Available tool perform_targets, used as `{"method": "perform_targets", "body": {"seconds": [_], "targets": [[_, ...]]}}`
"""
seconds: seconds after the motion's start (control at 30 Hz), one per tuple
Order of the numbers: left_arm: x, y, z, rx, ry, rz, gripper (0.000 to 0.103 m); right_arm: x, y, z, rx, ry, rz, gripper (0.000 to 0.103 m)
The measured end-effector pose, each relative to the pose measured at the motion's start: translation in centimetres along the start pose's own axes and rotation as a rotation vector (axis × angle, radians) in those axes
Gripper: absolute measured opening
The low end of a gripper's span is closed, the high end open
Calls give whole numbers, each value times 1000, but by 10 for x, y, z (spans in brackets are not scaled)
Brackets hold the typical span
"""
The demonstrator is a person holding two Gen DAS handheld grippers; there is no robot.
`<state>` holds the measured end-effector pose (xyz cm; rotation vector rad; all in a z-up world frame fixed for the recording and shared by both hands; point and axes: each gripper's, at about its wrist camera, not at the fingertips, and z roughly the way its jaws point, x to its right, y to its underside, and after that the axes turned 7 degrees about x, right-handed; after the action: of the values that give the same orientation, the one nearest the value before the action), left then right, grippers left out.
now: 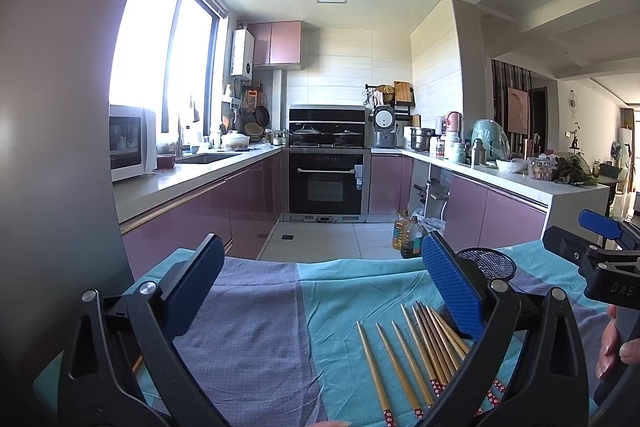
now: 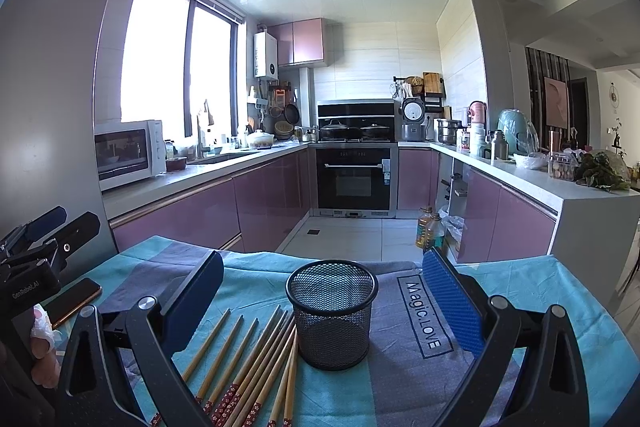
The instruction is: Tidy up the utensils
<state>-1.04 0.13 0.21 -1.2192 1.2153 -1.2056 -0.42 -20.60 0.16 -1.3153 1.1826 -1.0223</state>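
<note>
Several wooden chopsticks [image 2: 248, 359] with red patterned ends lie side by side on the teal and grey cloth [image 2: 400, 379], just left of a black mesh cup [image 2: 332, 315] standing upright. My right gripper [image 2: 324, 291] is open, its fingers either side of the cup and above the cloth. In the left wrist view the chopsticks [image 1: 416, 355] lie at lower right, partly under the right finger. My left gripper [image 1: 320, 275] is open and holds nothing. The mesh cup [image 1: 490, 263] peeks out behind its right finger. The other gripper's body [image 1: 600, 259] shows at the far right.
A dark phone [image 2: 76, 301] lies on the cloth at the left, near a hand [image 2: 42, 343]. Beyond the table's far edge are the kitchen floor, oil bottles [image 2: 430, 229], purple cabinets [image 2: 224, 211] and an oven [image 2: 354, 179].
</note>
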Motion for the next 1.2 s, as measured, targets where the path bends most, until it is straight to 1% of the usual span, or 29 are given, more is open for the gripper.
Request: {"method": "perform_targets", "body": {"seconds": [1.2], "targets": [[1,-1,-3,7,-5,0,97,0,1,1,2,-1,4,96]]}}
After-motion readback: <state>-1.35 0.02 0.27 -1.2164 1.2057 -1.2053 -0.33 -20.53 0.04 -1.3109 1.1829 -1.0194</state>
